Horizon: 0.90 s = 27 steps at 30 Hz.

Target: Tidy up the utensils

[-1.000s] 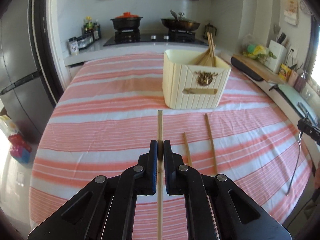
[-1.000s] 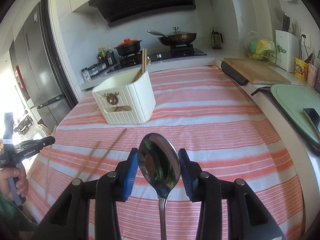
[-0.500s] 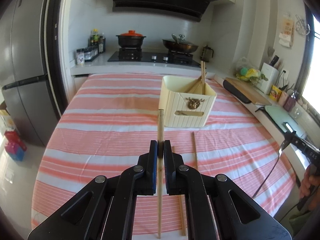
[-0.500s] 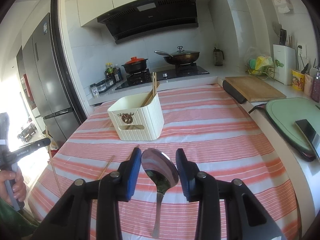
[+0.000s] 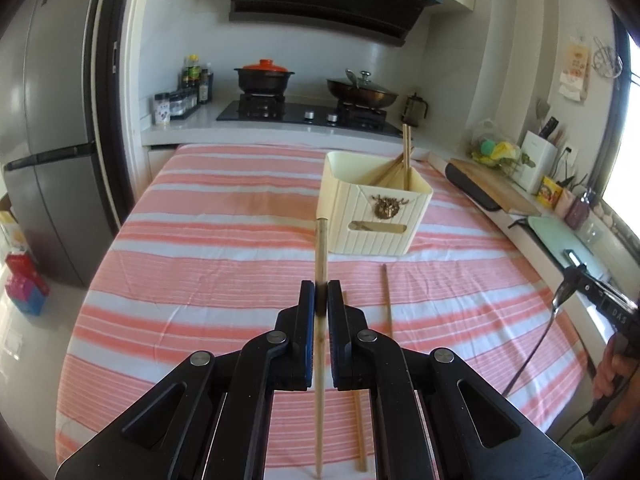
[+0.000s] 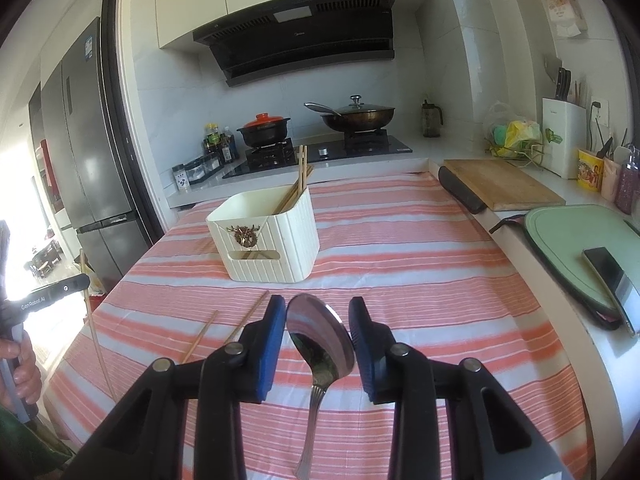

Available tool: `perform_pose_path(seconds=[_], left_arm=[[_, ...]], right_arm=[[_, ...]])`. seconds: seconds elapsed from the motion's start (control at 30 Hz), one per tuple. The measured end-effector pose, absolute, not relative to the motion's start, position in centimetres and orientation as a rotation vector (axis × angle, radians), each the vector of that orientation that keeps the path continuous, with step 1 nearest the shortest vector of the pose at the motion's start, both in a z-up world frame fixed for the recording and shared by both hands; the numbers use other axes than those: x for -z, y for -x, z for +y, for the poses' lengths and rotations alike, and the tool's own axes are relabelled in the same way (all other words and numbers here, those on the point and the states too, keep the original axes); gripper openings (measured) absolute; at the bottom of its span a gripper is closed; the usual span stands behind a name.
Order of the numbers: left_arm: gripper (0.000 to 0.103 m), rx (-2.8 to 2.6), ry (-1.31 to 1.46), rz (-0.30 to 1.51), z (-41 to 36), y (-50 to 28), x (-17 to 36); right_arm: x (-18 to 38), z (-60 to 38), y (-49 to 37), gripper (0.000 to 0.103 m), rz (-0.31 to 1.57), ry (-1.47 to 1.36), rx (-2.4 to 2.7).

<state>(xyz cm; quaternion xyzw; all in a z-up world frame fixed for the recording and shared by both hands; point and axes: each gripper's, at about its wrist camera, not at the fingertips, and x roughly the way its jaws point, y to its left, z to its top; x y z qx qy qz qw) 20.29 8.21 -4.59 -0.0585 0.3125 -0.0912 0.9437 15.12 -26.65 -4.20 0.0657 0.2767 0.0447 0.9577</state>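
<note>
Left gripper (image 5: 321, 300) clamped on a chopstick (image 5: 320, 344). Right gripper (image 6: 318, 320) jaws just narrowed, pinching a spoon (image 6: 320, 340) by its bowl. Cream bin (image 6: 266, 236) mid-tablecloth (image 6: 420, 264).

My left gripper (image 5: 321, 300) is clamped on a wooden chopstick (image 5: 320, 264), tip pointing twd the cream utensil box (image 5: 372, 220) far right w/ chopsticks inside. Two loose chopsticks (image 5: 386, 300) lie on the striped cloth (image 5: 200, 264), right of my claw.
</note>
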Motion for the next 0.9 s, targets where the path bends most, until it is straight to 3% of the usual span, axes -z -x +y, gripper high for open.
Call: perform_pose_path(seconds=[0.1, 0.17, 0.27, 0.53, 0.6, 0.67, 0.9], left_arm=[[0.005, 0.187, 0.124, 0.634, 8.4, -20.3, 4.4], [0.005, 0.188, 0.124, 0.628, 8.3, -20.2, 4.2], [0.005, 0.192, 0.121, 0.626, 8.2, -20.3, 4.2], [0.005, 0.192, 0.120, 0.634, 8.2, -20.5, 4.4], [0.005, 0.190, 0.119, 0.638, 8.3, -20.5, 4.6], [0.005, 0.186, 0.122, 0.641, 8.4, -20.5, 4.8], [0.005, 0.194, 0.143, 0.647, 8.4, -20.8, 5.3]], right_arm=[[4.1, -26.3, -15.1, 0.030, 0.558, -0.118, -0.091], [3.9, -26.2, -15.0, 0.013, 0.553, -0.107, -0.088], [3.9, -25.9, -15.3, 0.003, 0.567, -0.082, -0.092], [4.4, -25.9, -15.7, 0.001, 0.609, -0.062, -0.078], [4.9, -26.9, -16.5, 0.015, 0.664, -0.078, -0.033], [5.8, -28.4, -17.0, 0.063, 0.708, -0.097, 0.021], [13.4, -30.9, -19.5, 0.065, 0.951, -0.225, 0.133]])
